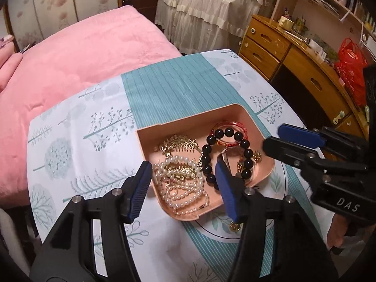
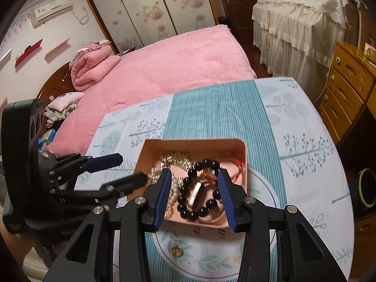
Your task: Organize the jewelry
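Both claws, left (image 1: pixel 183 188) and right (image 2: pixel 196 193), hang wide open, empty, over the pink plastic tray (image 1: pixel 235 112) holding a black bead bracelet (image 1: pixel 244 144).

Tray (image 2: pixel 235 142) on the desk (image 2: pixel 305 164), beads (image 2: pixel 202 211) and pearls (image 1: pixel 188 190) inside, small charm (image 2: pixel 176 251) in front, bed (image 2: pixel 176 58) behind.

Pink-quilted bed (image 2: pixel 164 63), floral sliding wardrobe doors (image 2: pixel 145 7), wooden drawer desk (image 1: pixel 289 54), wall air conditioner (image 2: pixel 52 8), lace-draped furniture (image 1: pixel 206 7)
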